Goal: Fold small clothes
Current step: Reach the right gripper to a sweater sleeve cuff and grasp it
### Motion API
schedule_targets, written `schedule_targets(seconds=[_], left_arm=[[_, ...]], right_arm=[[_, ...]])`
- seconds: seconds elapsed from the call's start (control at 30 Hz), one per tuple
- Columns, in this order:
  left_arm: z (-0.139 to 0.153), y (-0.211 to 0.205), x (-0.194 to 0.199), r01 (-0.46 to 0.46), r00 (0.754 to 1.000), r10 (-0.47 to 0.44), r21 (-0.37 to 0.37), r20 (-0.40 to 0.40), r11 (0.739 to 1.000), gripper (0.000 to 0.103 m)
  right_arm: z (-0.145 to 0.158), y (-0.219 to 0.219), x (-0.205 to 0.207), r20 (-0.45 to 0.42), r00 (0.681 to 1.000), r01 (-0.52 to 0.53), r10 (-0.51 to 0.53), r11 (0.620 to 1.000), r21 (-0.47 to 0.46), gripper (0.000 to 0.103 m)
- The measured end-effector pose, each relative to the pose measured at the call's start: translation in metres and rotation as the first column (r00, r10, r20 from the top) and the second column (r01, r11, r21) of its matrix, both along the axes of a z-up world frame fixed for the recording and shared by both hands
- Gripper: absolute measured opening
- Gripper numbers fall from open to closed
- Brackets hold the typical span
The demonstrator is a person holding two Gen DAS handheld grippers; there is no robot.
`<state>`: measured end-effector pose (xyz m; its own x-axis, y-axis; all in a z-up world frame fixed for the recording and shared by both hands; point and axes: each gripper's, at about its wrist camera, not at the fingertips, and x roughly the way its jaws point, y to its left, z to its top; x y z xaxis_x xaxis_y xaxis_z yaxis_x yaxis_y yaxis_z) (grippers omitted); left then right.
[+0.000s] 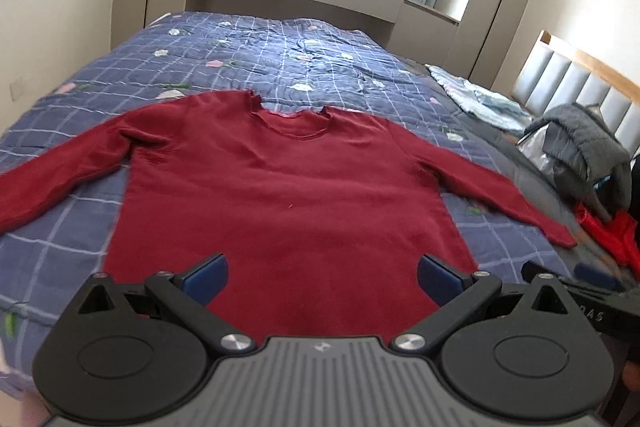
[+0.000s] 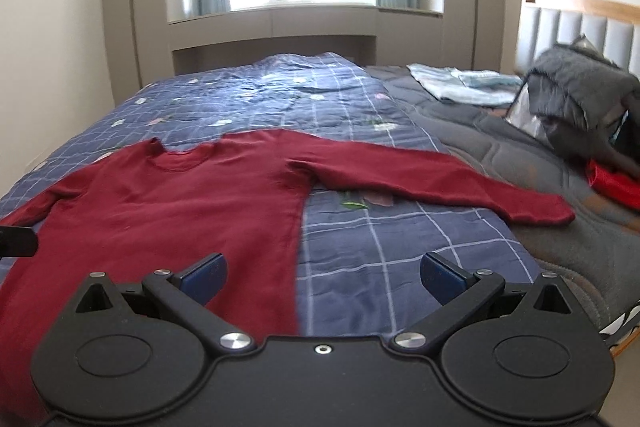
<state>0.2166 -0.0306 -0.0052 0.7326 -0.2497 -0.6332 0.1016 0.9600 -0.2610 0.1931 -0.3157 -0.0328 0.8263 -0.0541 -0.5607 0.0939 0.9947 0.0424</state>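
One red sweater point(image 1: 288, 195) (sleeves spread) on one quilt point(image 1: 280, 47) — left gripper point(image 1: 322, 277), right gripper point(image 2: 322, 277) both released.

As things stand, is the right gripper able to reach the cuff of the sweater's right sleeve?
Probably yes. The right gripper is open and empty, and the sleeve cuff lies flat on the bed ahead to its right, with only bare quilt between them.

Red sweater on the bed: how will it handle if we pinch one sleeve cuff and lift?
The red sweater lies flat and limp, so it is probably floppy and will drape. The right sleeve would likely trail. The knit looks soft and could drag on the quilt.
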Motion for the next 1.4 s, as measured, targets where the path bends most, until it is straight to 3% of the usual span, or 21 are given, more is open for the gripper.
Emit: schedule_targets(seconds=[0.1,0.23,0.3,0.4,0.47,0.57,0.7,0.87,1.0,1.17,1.27,1.4], left_arm=[[-0.003,-0.014,0.02,0.008,1.0,-0.009,0.018,0.025,1.0,0.103],[-0.001,-0.039,0.058,0.032,0.999,-0.036,0.124,0.032,0.992,0.103],[-0.001,-0.056,0.082,0.023,1.0,-0.027,0.225,0.014,0.974,0.103],[-0.005,-0.084,0.115,0.016,1.0,-0.023,0.366,0.015,0.931,0.103],[-0.009,-0.096,0.132,0.005,1.0,-0.016,0.4,0.025,0.916,0.103],[-0.018,-0.107,0.155,-0.015,1.0,0.011,0.379,0.013,0.925,0.103],[-0.037,-0.113,0.175,-0.033,0.999,0.045,0.319,-0.028,0.947,0.103],[-0.057,-0.117,0.189,-0.024,0.998,0.042,0.323,-0.051,0.946,0.103],[-0.066,-0.123,0.189,-0.018,0.999,0.03,0.354,-0.027,0.935,0.103],[-0.072,-0.129,0.191,0.013,0.999,0.001,0.36,-0.038,0.933,0.103],[-0.075,-0.129,0.192,0.018,0.999,-0.001,0.358,-0.048,0.933,0.103],[-0.074,-0.127,0.193,0.019,0.998,0.001,0.341,-0.06,0.94,0.103]], right_arm=[[-0.01,-0.018,0.019,-0.015,0.999,0.03,-0.029,0.999,0.02,0.103],[-0.019,-0.043,0.043,-0.02,0.997,0.076,-0.075,0.996,0.036,0.103],[-0.021,-0.061,0.051,0.0,0.995,0.099,-0.099,0.993,0.059,0.103],[-0.022,-0.098,0.059,0.088,0.987,0.117,-0.135,0.977,0.177,0.103],[-0.024,-0.124,0.064,0.131,0.98,0.113,-0.149,0.961,0.254,0.103],[-0.027,-0.156,0.075,0.137,0.966,0.178,-0.218,0.95,0.256,0.103],[-0.037,-0.195,0.093,0.074,0.93,0.339,-0.361,0.917,0.211,0.103],[-0.056,-0.241,0.104,0.008,0.866,0.484,-0.5,0.841,0.24,0.102],[-0.068,-0.265,0.101,-0.018,0.822,0.541,-0.569,0.772,0.333,0.101],[-0.081,-0.282,0.103,-0.061,0.779,0.596,-0.624,0.707,0.38,0.087],[-0.087,-0.289,0.105,-0.1,0.745,0.637,-0.66,0.659,0.4,0.07],[-0.089,-0.296,0.11,-0.119,0.714,0.672,-0.69,0.628,0.393,0.044]])
